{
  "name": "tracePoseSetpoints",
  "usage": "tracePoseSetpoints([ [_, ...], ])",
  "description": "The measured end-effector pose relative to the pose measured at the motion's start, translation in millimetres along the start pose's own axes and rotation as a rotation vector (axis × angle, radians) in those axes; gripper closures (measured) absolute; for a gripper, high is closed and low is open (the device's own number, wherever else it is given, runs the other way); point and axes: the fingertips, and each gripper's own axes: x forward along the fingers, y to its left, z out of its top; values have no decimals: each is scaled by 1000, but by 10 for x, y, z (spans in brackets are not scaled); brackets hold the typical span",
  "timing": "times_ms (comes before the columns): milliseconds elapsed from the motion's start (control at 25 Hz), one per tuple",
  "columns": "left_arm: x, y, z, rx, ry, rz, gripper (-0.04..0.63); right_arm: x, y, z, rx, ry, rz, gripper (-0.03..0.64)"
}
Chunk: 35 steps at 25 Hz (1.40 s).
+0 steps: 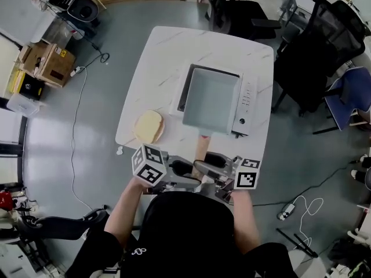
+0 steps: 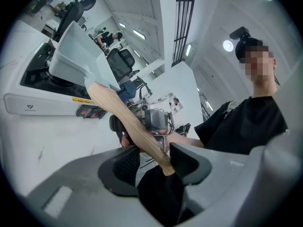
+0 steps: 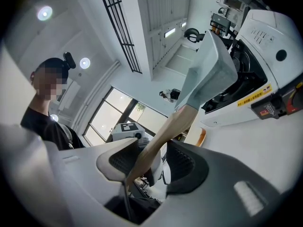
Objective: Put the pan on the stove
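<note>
A grey square pan (image 1: 211,100) with a wooden handle (image 1: 201,146) is over the white induction stove (image 1: 248,100) on the white table (image 1: 162,68). I cannot tell whether its base rests on the black cooktop (image 2: 35,74). Both grippers face each other at the handle's near end. In the left gripper view the handle (image 2: 128,122) crosses slantwise between the jaws of my left gripper (image 2: 154,162) and is pinched there. My right gripper (image 3: 151,157) holds the handle (image 3: 163,134) the same way, with the pan (image 3: 208,74) tilted up ahead of it. From above, the left gripper (image 1: 181,168) and right gripper (image 1: 213,160) flank the handle.
A pale yellow flat thing (image 1: 149,126) lies on the table's near left corner. The stove's control strip (image 1: 244,106) runs along its right side. Black office chairs (image 1: 237,10) stand beyond the table, and cardboard boxes (image 1: 46,62) and cables lie on the floor.
</note>
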Motion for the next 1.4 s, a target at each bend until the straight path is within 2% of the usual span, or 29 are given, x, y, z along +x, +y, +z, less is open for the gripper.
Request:
tracePoseSetpoints([
  [920, -406, 619, 327, -25, 67, -91, 397, 384, -583, 447, 38, -51, -96, 426],
  [1400, -409, 677, 330, -44, 65, -109, 397, 392, -655, 450, 54, -53, -114, 426],
])
